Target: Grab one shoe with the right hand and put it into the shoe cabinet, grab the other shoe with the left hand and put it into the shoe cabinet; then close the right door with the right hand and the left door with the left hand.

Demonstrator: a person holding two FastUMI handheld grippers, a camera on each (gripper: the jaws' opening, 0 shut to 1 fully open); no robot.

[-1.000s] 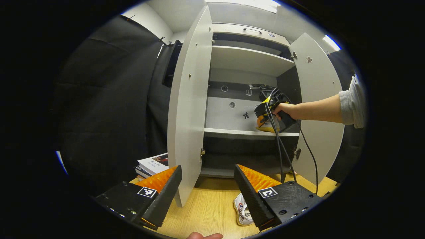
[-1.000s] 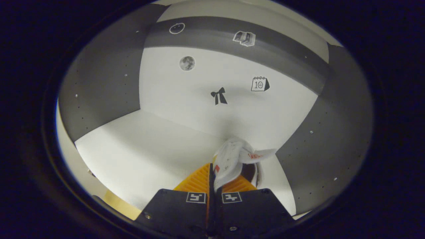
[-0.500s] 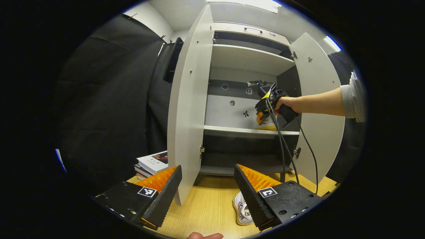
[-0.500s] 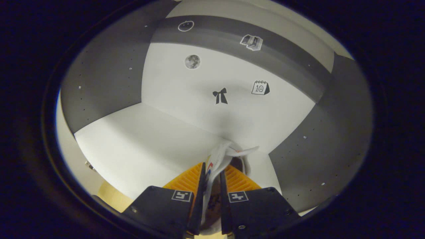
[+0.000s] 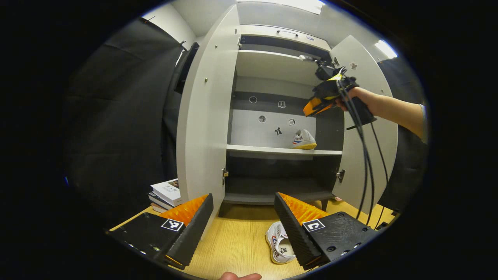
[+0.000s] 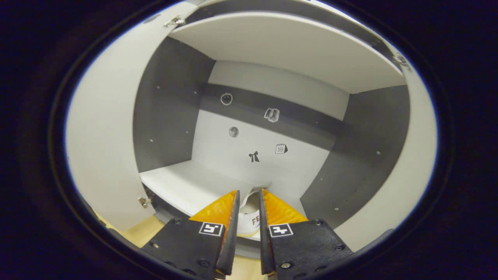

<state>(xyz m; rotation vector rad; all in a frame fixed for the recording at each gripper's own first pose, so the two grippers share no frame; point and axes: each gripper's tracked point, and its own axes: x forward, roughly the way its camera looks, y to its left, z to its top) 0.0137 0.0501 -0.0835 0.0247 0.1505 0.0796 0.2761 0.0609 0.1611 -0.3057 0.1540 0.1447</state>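
Tall white-and-grey shoe cabinet [image 5: 272,116] stood with both doors swung wide, left door [image 5: 202,128] and right door [image 5: 369,128]. First white sneaker with yellow sole [image 5: 304,139] sat at the right end of the middle shelf [image 5: 264,149]. Second white sneaker [image 5: 278,243] lay on the light wood desk [image 5: 237,241], partly behind the left tool [image 5: 244,217], whose fingers stood wide apart and empty.

Risks: the second sneaker lay on its side, so a pinch on the thin collar could slip mid-lift. The left door's edge was near the path to the shelf and might clip the shoe. Cables [image 5: 365,155] dangling from the right tool [image 5: 313,108] could snag the right door on closing.

Left gripper view gave desk, stacked books [image 5: 165,192] and the person's forearm [image 5: 393,111]. Right gripper view gave the right tool [image 6: 247,212] with a narrow gap, holding nothing, aimed at the shelved sneaker [image 6: 249,221].
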